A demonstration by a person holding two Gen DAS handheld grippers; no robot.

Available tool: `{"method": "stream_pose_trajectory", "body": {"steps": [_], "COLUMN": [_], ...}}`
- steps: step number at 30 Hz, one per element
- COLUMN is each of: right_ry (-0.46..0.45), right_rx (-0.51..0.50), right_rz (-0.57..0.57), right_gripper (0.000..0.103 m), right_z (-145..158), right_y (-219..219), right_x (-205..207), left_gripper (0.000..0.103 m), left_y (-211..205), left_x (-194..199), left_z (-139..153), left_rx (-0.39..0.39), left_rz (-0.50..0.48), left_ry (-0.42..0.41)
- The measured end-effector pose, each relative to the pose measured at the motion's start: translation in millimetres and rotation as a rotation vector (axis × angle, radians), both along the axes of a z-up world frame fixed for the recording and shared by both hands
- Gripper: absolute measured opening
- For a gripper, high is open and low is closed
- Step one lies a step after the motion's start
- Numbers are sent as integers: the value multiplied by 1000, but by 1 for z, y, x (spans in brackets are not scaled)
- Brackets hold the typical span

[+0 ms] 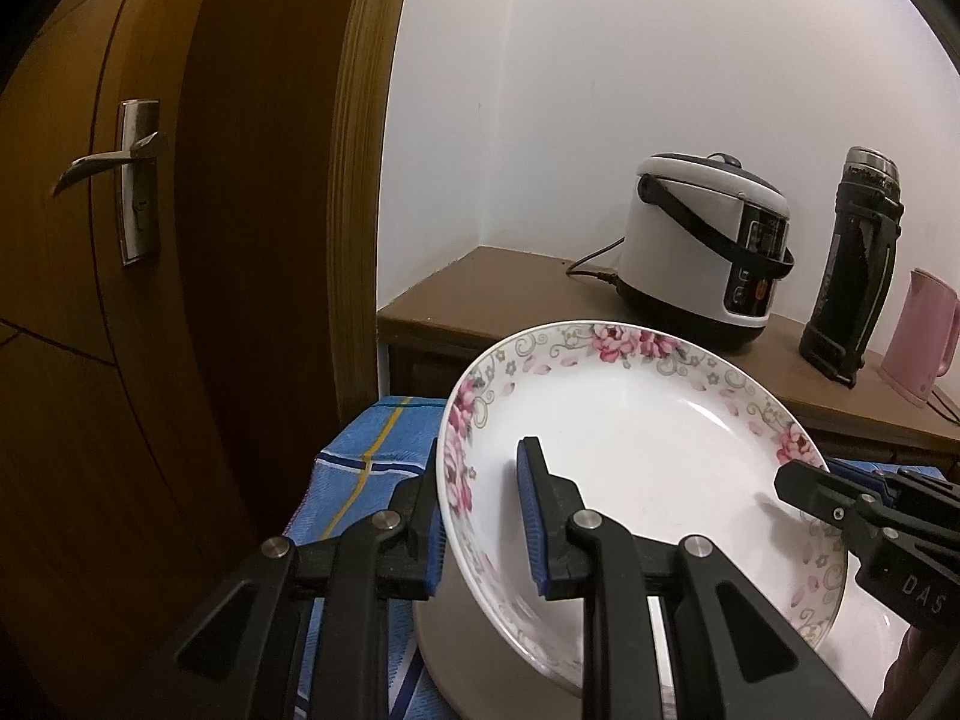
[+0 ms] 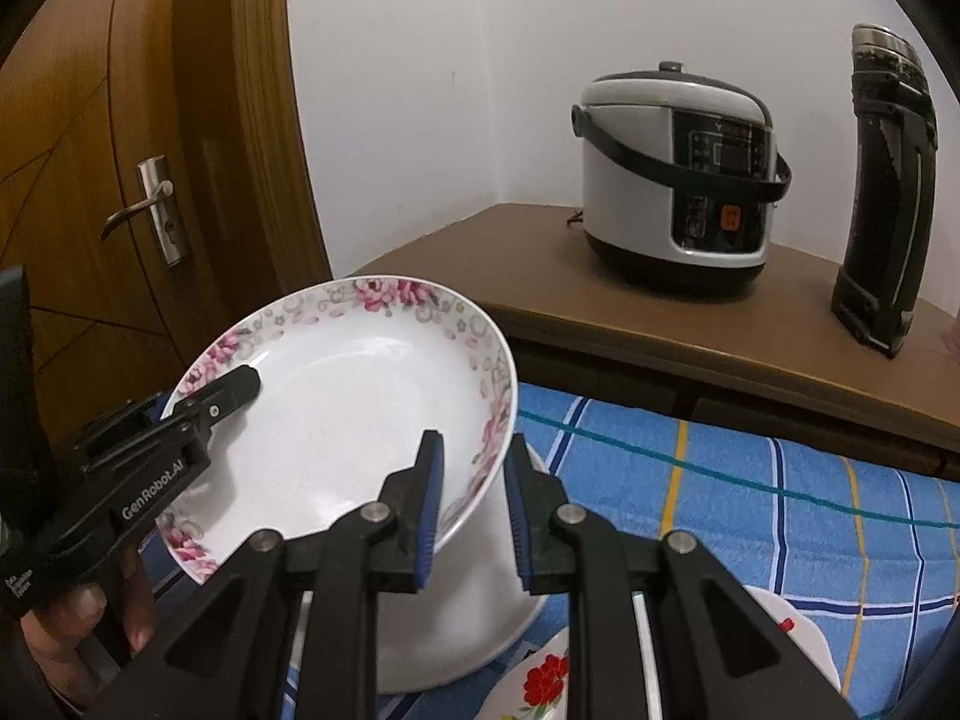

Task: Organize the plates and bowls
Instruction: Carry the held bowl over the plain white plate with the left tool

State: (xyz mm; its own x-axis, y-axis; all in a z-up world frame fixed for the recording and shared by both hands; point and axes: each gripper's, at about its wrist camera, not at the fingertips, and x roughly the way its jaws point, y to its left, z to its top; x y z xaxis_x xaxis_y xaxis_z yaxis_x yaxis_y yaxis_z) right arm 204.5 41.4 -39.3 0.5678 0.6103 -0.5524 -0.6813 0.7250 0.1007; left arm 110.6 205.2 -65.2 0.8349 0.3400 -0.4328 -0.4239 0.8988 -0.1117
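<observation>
- We hold the white, pink-flowered ceramic plate (image 1: 648,450), tilted, above an upturned white bowl (image 2: 480,588) on the blue checked cloth (image 2: 750,480).
- Our left gripper (image 1: 480,516) and right gripper (image 2: 474,504) each pinch its rim on opposite sides.

I see one floral-rimmed plate (image 2: 354,414), white with pink flowers around the edge, tilted, lifted over an upturned white bowl (image 2: 474,588) sitting on the blue checked cloth. A second dish, a red-flower plate (image 2: 543,681), lies flat beside the bowl at the near edge, only partly visible.
</observation>
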Motion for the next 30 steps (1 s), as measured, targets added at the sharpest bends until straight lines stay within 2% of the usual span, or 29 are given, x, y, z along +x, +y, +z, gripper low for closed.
{"method": "stream_pose_trajectory", "body": {"steps": [14, 30], "right_ry": [34, 55], "right_rx": [-20, -72], "right_rz": [-2, -5], "right_gripper": [21, 21], "right_z": [-3, -8], "right_y": [2, 8], "right_x": [5, 9], "left_gripper": [23, 25], "left_y": [3, 7], "left_x": [8, 15], "left_z": [-5, -14], "left_rx": [-16, -71], "left_rz": [-11, -34], "left_ry": [47, 112]}}
